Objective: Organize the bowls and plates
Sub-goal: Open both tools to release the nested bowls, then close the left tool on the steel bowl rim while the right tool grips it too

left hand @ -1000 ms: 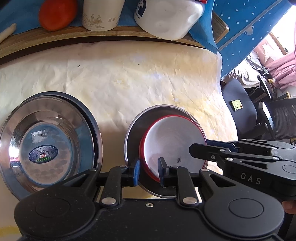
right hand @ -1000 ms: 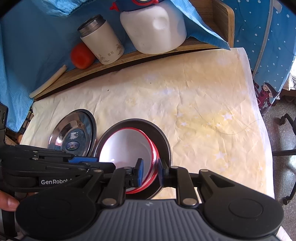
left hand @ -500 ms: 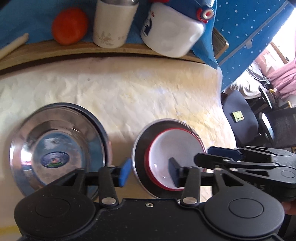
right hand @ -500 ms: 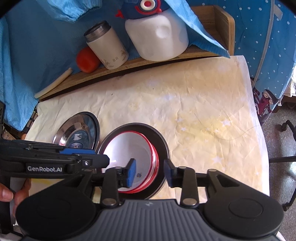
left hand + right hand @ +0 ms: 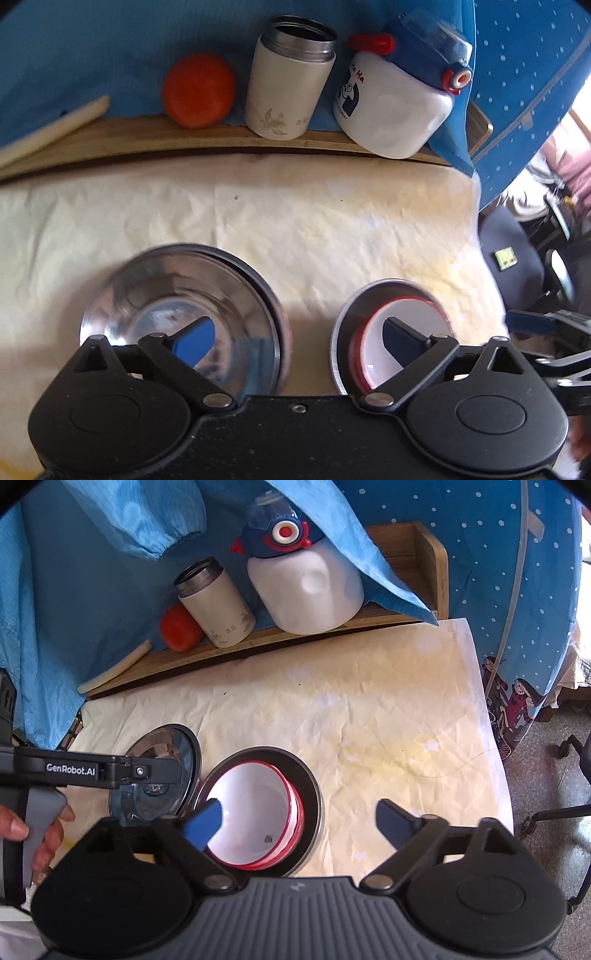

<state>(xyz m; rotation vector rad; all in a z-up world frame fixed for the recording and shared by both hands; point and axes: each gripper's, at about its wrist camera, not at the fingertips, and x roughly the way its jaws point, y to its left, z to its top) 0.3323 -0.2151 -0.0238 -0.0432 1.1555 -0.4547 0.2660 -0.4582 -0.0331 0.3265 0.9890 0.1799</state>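
We hold both grippers above the table: the left gripper (image 5: pixel 297 341) and the right gripper (image 5: pixel 297 819) spread wide, grasping nothing, the white bowl (image 5: pixel 255 808) at 11 o'clock.

Left wrist view: steel plates (image 5: pixel 177 317) smeared by motion blur; near rim and label hidden behind the left claw (image 5: pixel 297 341) body. Count of stacked plates cannot be told. Red-rimmed white bowls (image 5: pixel 402 325) inside the steel bowl (image 5: pixel 347 325): near half covered by the claw's finger and housing. Right claw (image 5: pixel 532 321) cut off at the frame's right edge, only one blue tip showing.

Right wrist view: a blue cloth (image 5: pixel 347 550) drapes over part of the white bottle (image 5: pixel 306 590). Print on the white canister (image 5: pixel 218 605) too small to read. Person's hand (image 5: pixel 22 830) cut by the left edge.
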